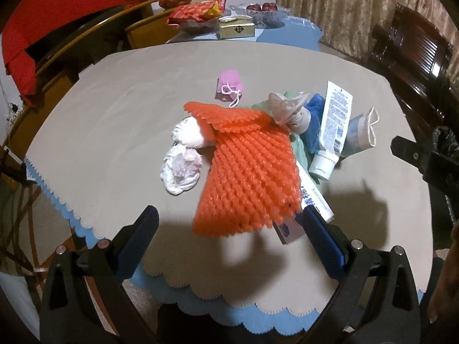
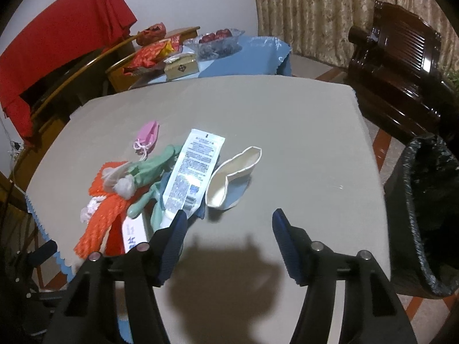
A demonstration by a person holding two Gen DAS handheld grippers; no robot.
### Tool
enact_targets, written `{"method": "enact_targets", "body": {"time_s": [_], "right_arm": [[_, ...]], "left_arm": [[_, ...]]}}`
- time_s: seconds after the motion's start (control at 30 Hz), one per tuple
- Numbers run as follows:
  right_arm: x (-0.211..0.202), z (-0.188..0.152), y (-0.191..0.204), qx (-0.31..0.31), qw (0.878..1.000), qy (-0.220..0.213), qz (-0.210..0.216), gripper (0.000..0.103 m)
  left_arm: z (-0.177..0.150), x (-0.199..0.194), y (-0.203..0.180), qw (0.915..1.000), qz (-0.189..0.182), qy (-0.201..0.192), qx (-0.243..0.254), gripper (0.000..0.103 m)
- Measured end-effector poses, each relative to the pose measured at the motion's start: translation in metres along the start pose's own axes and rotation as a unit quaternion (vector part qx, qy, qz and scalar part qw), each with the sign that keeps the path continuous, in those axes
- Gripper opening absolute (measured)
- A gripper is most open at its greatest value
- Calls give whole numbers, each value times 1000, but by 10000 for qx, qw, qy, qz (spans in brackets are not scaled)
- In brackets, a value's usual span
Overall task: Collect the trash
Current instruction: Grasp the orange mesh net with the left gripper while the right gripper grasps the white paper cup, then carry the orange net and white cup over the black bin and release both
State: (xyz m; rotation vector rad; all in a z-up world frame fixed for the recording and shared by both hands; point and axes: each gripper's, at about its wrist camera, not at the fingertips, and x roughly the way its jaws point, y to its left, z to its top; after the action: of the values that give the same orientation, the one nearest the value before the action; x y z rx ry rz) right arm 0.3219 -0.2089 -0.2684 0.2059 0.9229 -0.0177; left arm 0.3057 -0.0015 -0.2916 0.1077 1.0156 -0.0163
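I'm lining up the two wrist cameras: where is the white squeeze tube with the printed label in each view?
Left wrist: white tube right of centre, cap toward the camera, beside the orange foam net.
Right wrist: the tube left of centre, its cap end behind the right gripper's left fingertip.
Shared landmark: the pink drawstring pouch beyond the pile.

It was a home's dining room — patterned curtains (image 2: 309,14), a carved dark wooden chair (image 2: 398,66), a cloth-covered table (image 2: 287,132), and a side table bearing snack packets (image 1: 198,11) and fruit.
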Motion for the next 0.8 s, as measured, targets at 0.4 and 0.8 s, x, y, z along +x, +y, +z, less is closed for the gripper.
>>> {"method": "enact_targets", "body": {"time_s": [0.4, 0.8], "right_arm": [[47, 11, 2, 28, 9998, 216, -17, 56], [49, 12, 2, -40, 9989, 259, 388, 13]], "left_arm": [[5, 29, 7, 9993, -178, 293, -150, 53], [11, 4, 11, 9993, -307, 31, -201, 12]]}}
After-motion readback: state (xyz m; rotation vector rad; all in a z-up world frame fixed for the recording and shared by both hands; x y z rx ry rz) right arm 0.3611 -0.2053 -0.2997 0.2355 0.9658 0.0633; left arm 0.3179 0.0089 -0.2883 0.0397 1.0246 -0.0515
